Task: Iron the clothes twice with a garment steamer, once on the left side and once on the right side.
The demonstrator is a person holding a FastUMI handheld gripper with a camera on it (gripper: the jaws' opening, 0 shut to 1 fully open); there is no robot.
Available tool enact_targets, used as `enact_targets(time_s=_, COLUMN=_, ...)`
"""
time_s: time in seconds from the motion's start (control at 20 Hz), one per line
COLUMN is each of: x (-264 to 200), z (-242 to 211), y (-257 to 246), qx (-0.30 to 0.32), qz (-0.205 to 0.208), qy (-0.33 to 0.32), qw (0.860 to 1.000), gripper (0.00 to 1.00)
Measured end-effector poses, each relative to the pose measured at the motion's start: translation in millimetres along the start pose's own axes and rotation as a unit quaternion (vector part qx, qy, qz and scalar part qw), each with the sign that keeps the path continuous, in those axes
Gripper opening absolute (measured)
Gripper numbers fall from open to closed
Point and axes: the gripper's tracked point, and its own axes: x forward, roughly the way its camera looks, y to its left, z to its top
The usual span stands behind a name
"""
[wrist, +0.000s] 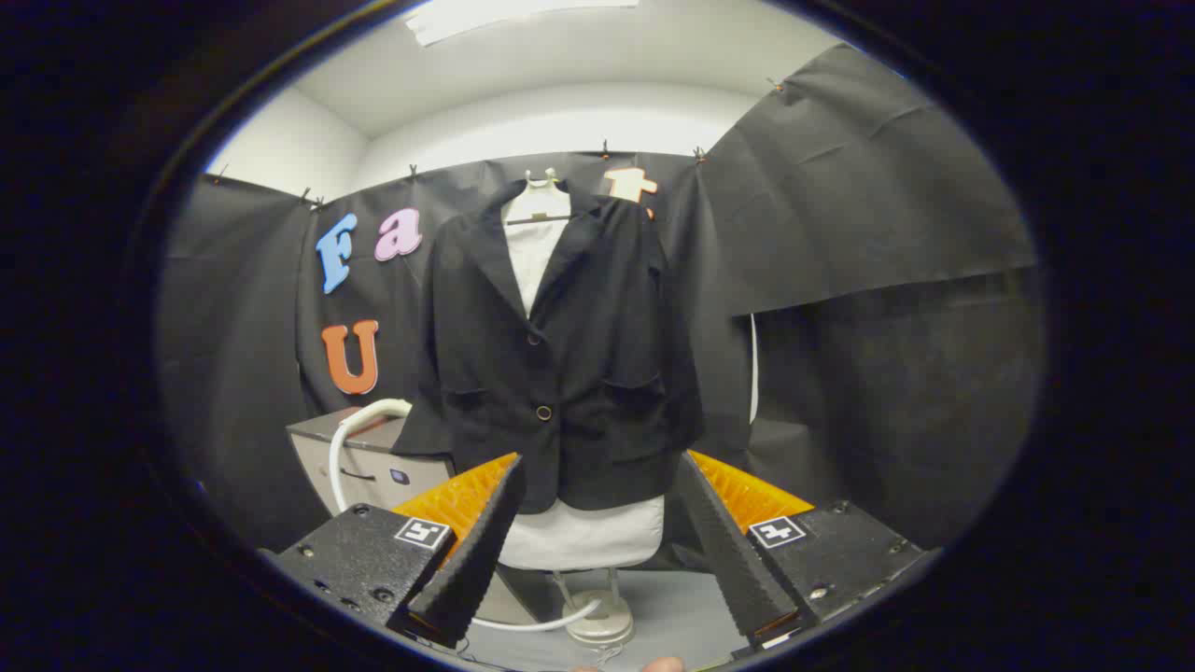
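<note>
A black jacket hangs upright on a white dress form just beyond my fingers, buttoned at the front, with a white inner layer showing at the collar. My gripper is open, its two fingers spread wide to either side of the jacket's hem, with nothing held between them. A white steamer hose curves up from the grey cabinet top to the left of the jacket and runs on down past my left finger toward the stand's base. The steamer head itself is hidden from me.
A grey cabinet stands left of the dress form, behind my left finger. The form's round base rests on a grey surface between my fingers. Black cloth walls close in behind and to the right. A person's fingertip shows below.
</note>
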Motion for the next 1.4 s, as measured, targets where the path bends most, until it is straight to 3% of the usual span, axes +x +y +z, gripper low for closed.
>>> enact_targets(time_s=0.4, x=-1.7, z=9.6, y=28.1, qx=-0.016, qz=0.025, qy=-0.009, qw=1.000, gripper=1.00)
enact_targets(time_s=0.7, x=-2.7, z=13.7, y=57.8, qx=-0.013, qz=0.021, qy=-0.010, qw=1.000, gripper=1.00)
enact_targets(time_s=1.05, x=4.6, z=13.0, y=135.9, qx=0.004, qz=0.031, qy=-0.005, qw=1.000, gripper=1.00)
enact_targets(time_s=1.4, x=41.2, z=11.3, y=227.0, qx=-0.009, qz=0.097, qy=0.015, qw=0.995, gripper=1.00)
